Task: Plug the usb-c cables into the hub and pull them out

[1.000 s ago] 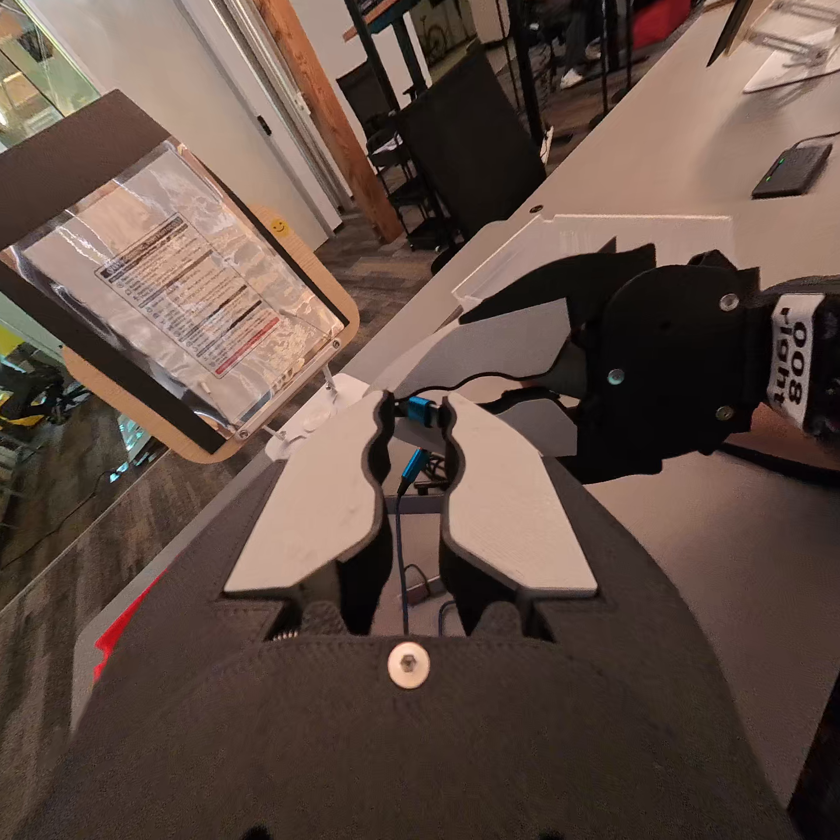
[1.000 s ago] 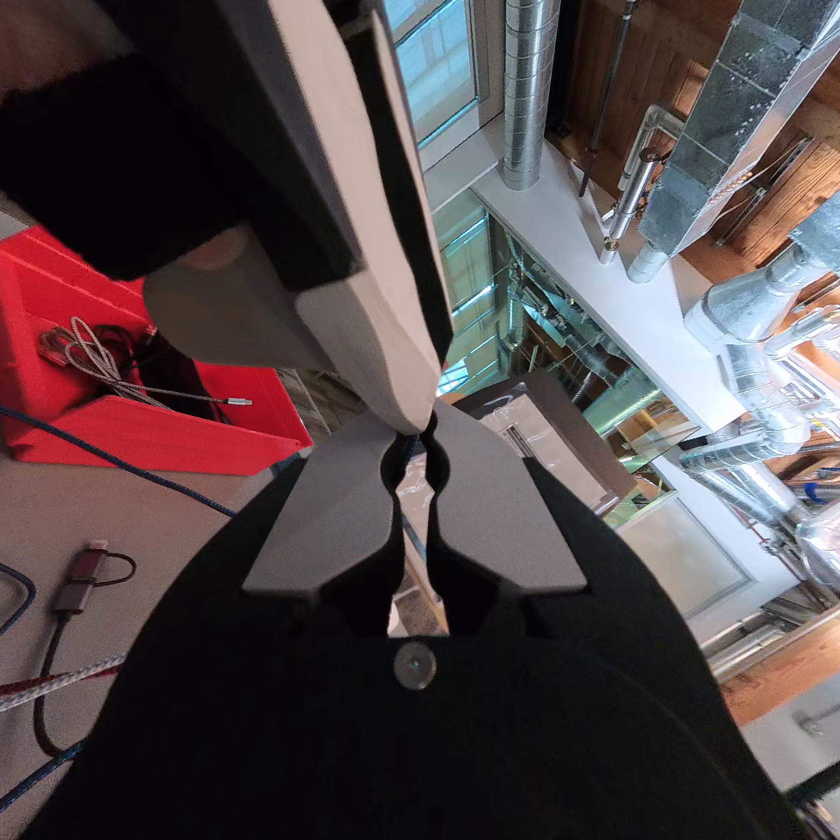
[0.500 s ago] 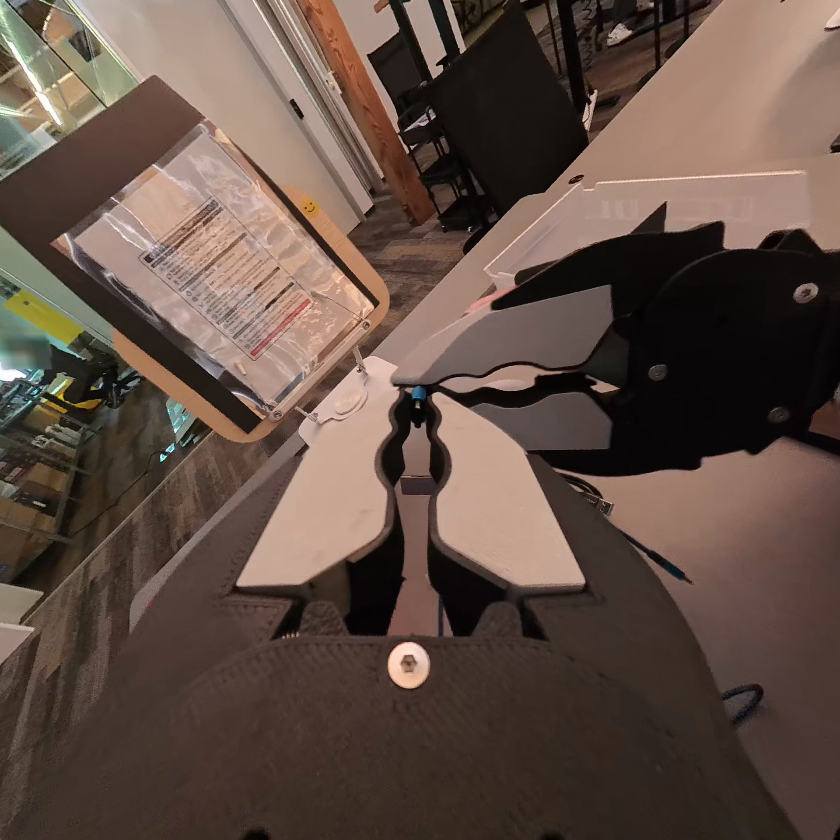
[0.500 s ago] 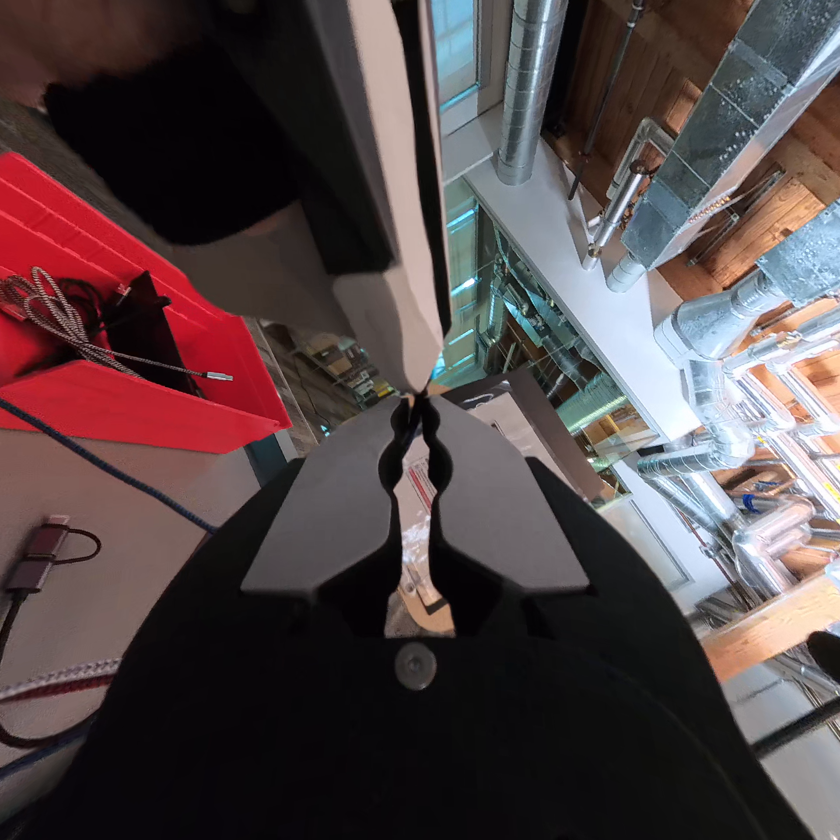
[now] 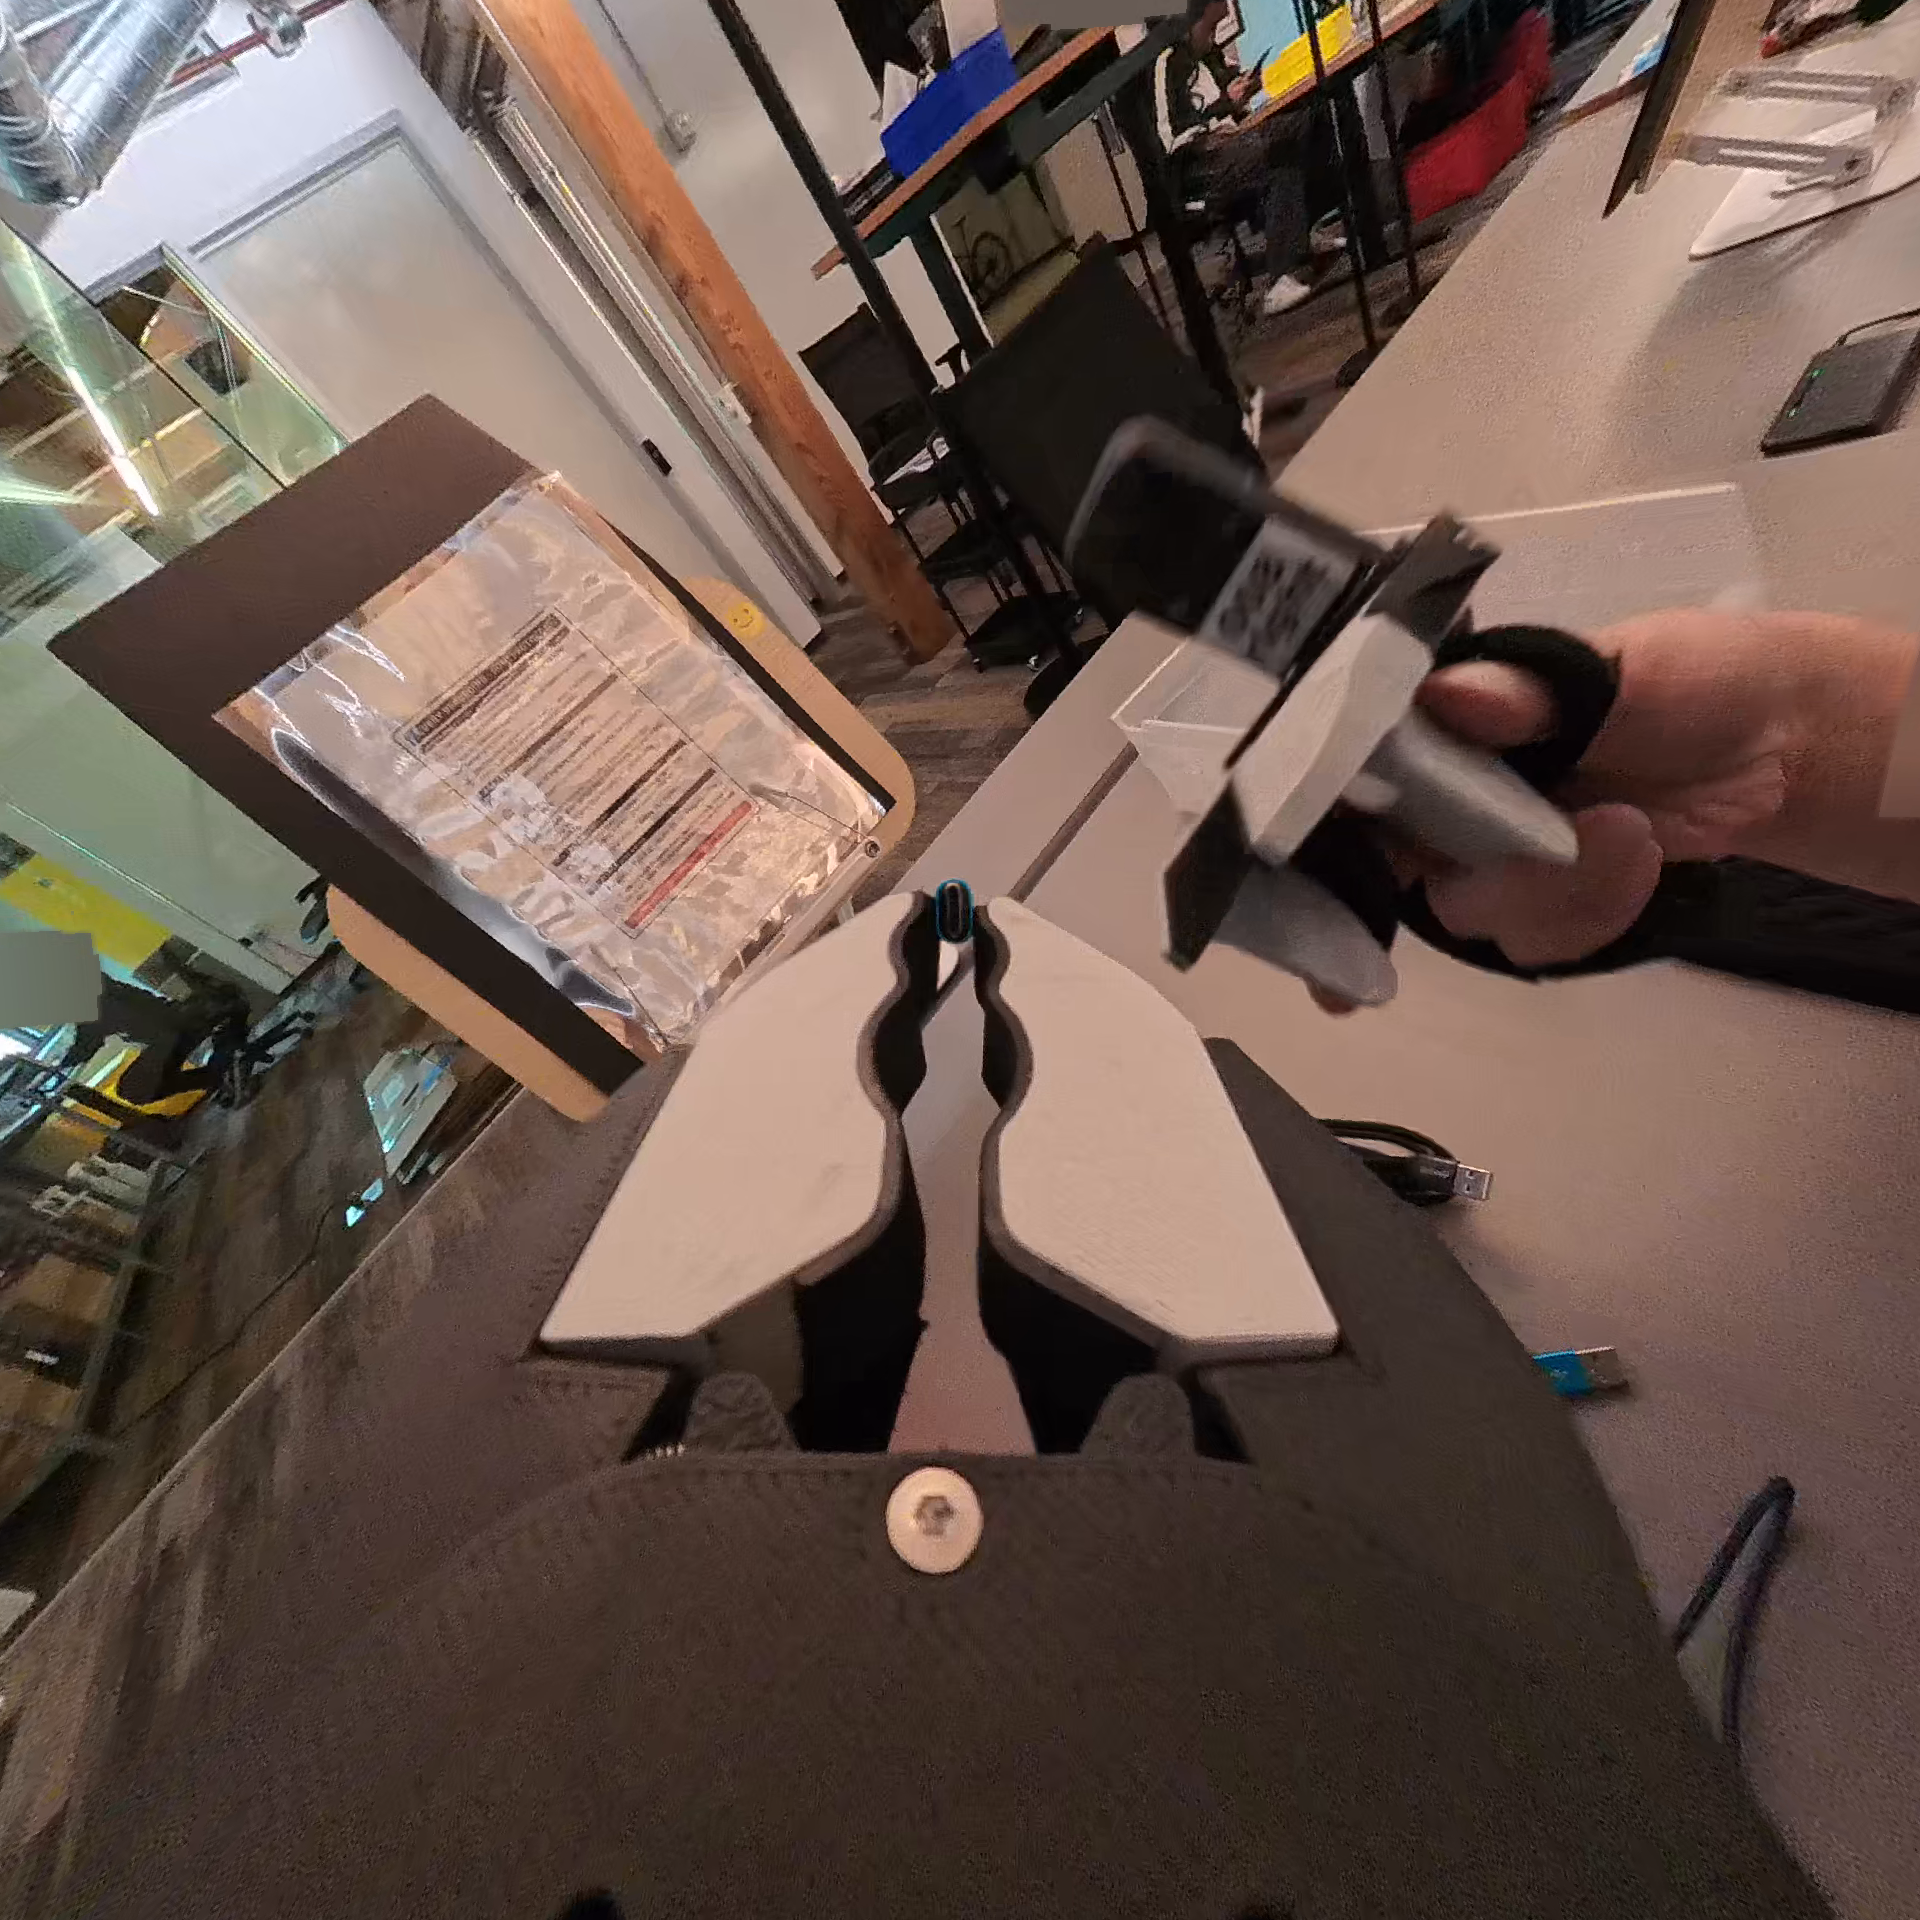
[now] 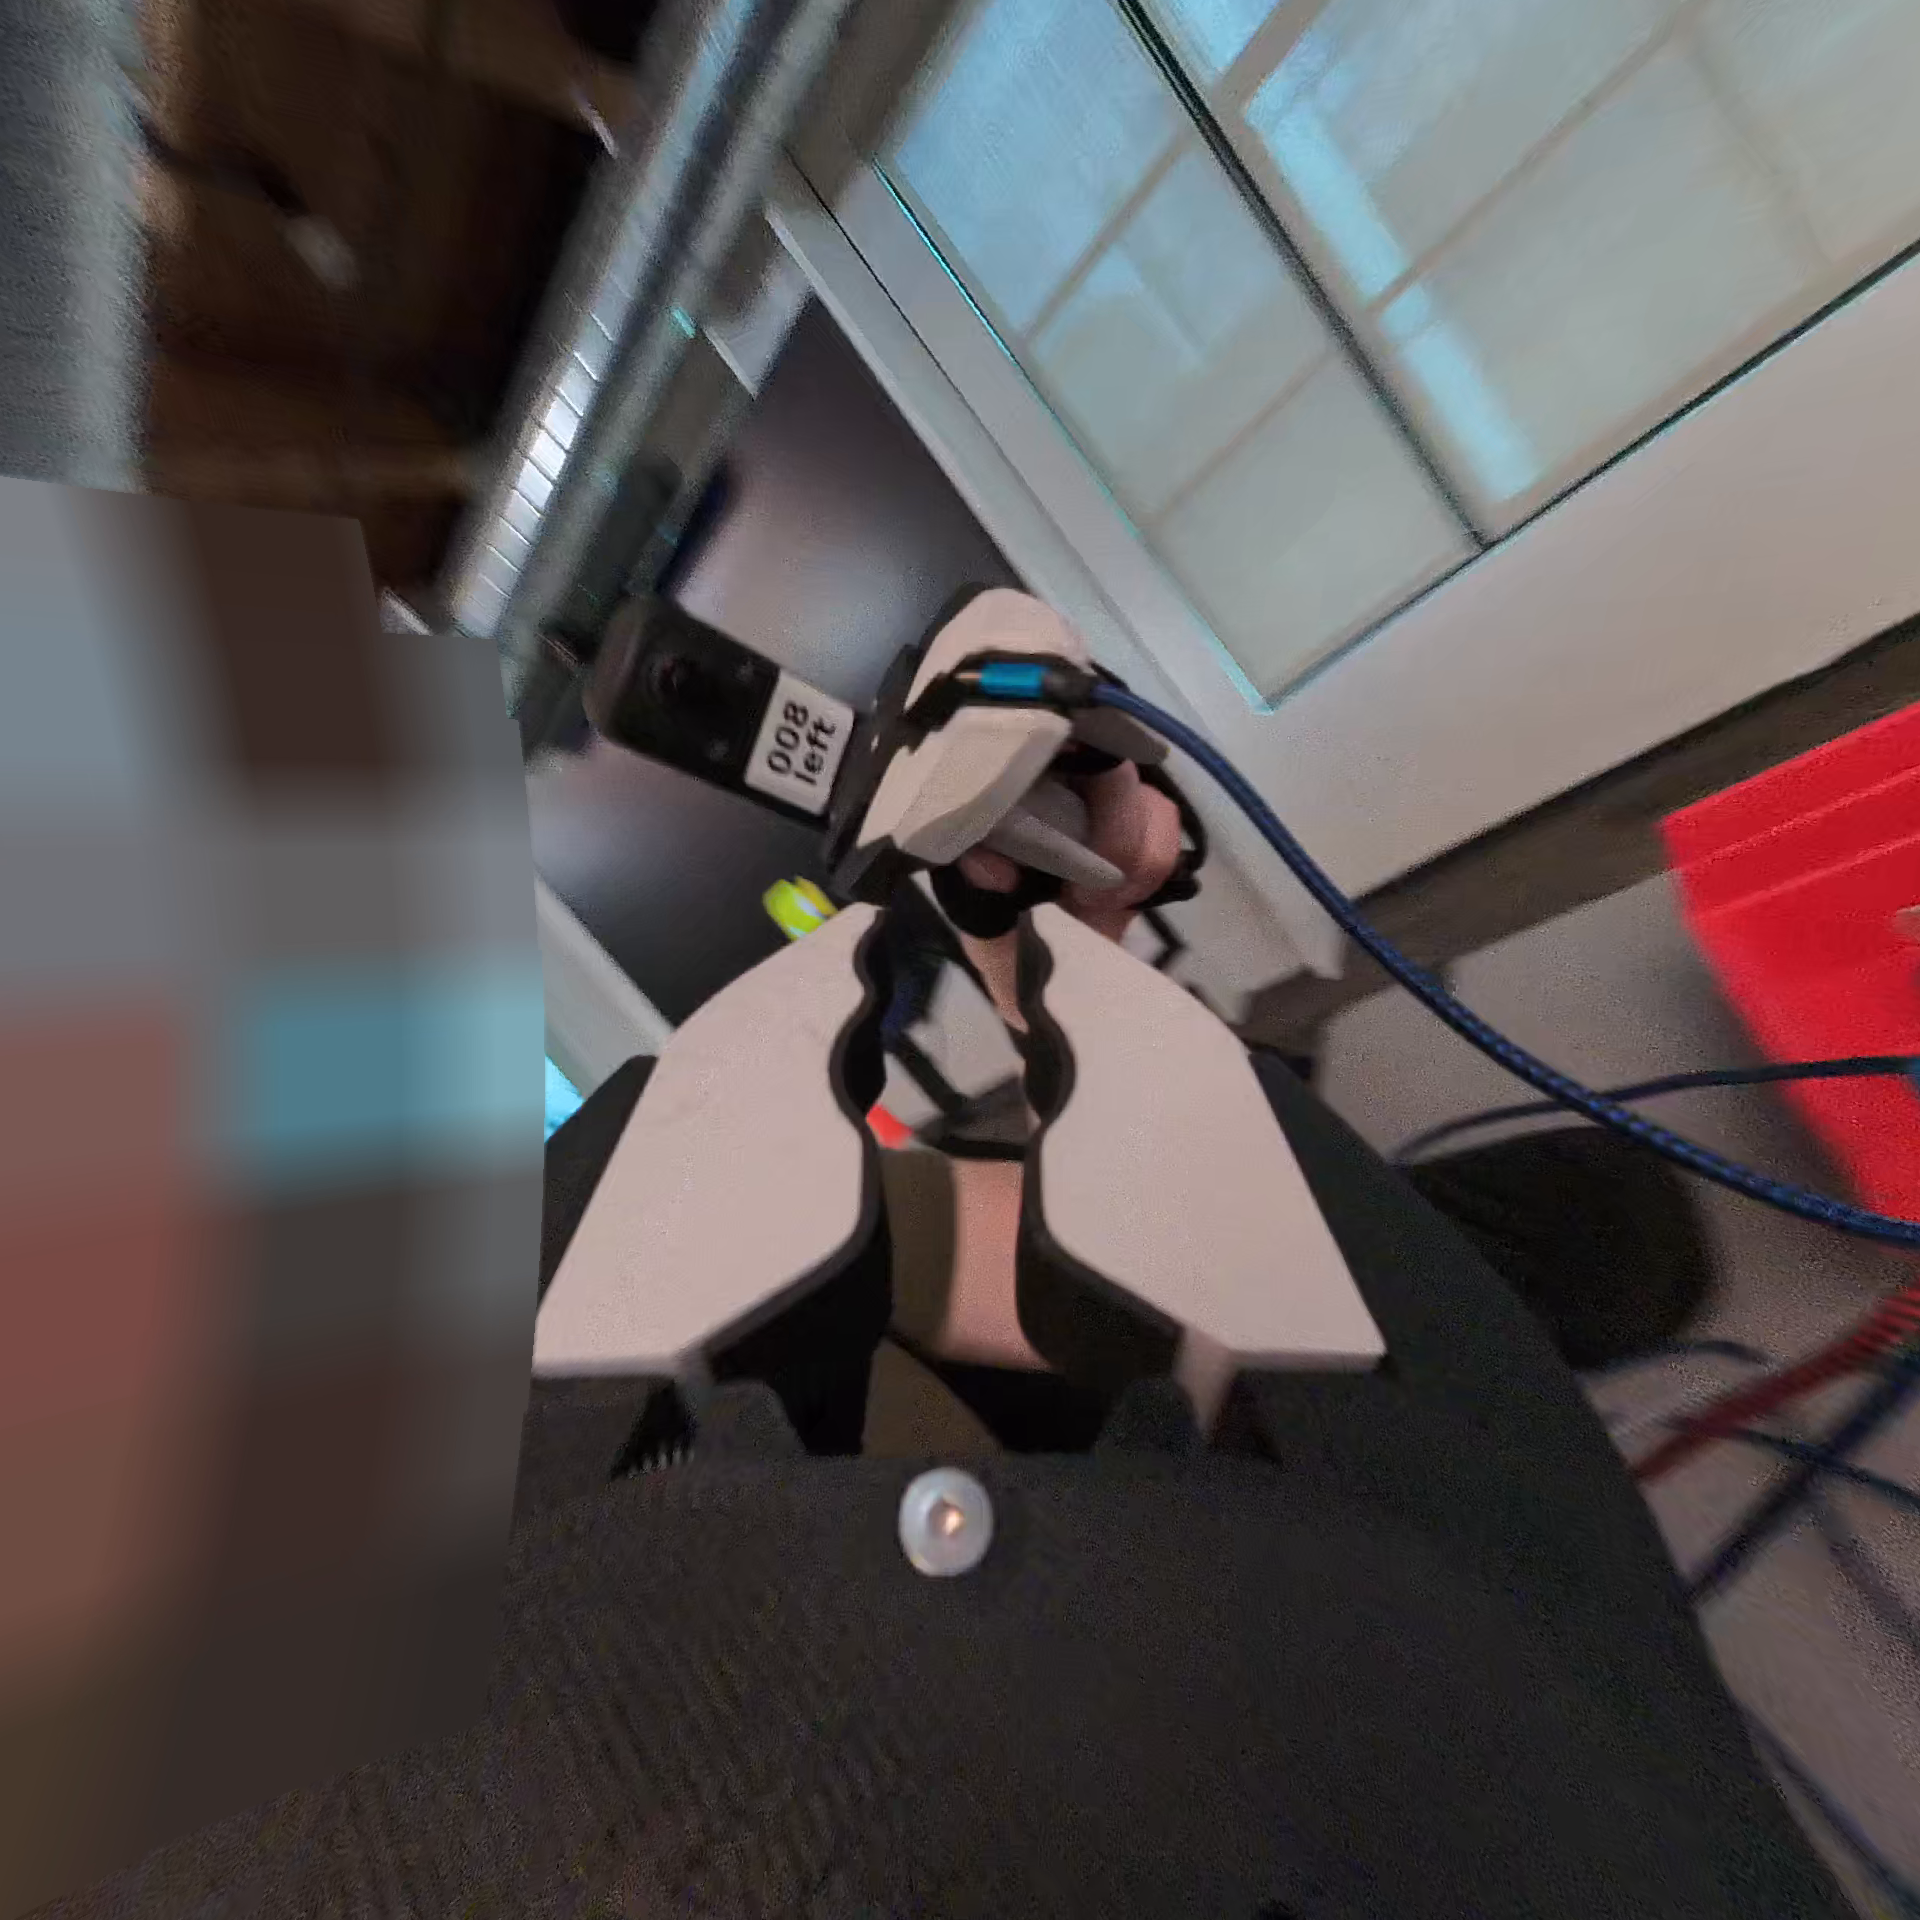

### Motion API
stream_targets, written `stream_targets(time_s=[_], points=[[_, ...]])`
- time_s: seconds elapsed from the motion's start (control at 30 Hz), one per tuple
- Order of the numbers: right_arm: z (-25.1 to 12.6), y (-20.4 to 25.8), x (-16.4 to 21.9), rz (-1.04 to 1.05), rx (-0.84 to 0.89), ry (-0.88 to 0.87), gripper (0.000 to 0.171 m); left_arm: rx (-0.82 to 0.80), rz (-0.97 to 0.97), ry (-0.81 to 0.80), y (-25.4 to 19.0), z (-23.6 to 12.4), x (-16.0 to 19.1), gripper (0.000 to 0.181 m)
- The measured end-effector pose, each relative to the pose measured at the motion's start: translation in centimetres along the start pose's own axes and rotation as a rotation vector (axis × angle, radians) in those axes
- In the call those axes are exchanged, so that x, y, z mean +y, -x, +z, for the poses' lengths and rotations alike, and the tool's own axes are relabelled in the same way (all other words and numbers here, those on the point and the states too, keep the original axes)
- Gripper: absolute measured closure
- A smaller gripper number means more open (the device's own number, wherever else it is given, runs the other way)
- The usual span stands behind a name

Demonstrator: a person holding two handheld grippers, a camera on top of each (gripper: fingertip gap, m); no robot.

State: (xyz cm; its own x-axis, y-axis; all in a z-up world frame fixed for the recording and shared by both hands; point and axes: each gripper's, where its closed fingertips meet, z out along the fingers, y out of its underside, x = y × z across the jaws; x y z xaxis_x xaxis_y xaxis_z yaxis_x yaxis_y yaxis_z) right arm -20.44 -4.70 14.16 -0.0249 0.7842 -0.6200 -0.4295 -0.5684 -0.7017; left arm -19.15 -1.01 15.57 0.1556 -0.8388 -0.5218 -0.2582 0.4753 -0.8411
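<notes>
My left gripper (image 5: 951,916) is shut on a blue USB-C plug (image 5: 953,907), whose end faces away from the camera at the fingertips. It is held up above the grey table (image 5: 1558,1039). The right wrist view shows the same left gripper (image 6: 966,675) with the plug (image 6: 1013,681) and its blue braided cable (image 6: 1455,997) trailing down to the right. My right gripper (image 6: 956,935) is slightly open and empty. In the left wrist view the right gripper (image 5: 1247,935) is apart from the left one, off to the right. No hub is in view.
A black cable with a metal USB plug (image 5: 1455,1179), a blue USB plug (image 5: 1579,1371) and a dark cable end (image 5: 1735,1548) lie on the table. A sign board (image 5: 520,727) stands left. A white tray (image 5: 1174,717) sits behind. A red bin (image 6: 1818,935) and loose cables (image 6: 1766,1403) are at right. The tips of one gripper are about 4 cm away from the tips of the other.
The right gripper let go at the left gripper's tips, opened and drew back to the right. The left gripper kept the blue plug and now holds it end-on.
</notes>
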Motion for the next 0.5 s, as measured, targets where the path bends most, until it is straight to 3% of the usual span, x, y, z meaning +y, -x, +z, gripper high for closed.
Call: stream_targets(time_s=[0.2, 0.27, 0.5], points=[[1.6, -1.8, 0.4, 0.423, -0.282, -0.215, 0.124, 0.056, 0.043, 0.008, -0.9, 0.5, -0.6, 0.176], [1.3, -2.6, -0.1, 0.516, -0.36, -0.34, 0.123, 0.089, 0.04, -0.002, -1.5, 0.4, -1.0, 0.176], [-0.3, -2.0, -0.9, 0.48, -0.567, -0.465, 0.138, 0.209, -0.011, -0.028, -2.7, -0.5, -1.7, 0.176]])
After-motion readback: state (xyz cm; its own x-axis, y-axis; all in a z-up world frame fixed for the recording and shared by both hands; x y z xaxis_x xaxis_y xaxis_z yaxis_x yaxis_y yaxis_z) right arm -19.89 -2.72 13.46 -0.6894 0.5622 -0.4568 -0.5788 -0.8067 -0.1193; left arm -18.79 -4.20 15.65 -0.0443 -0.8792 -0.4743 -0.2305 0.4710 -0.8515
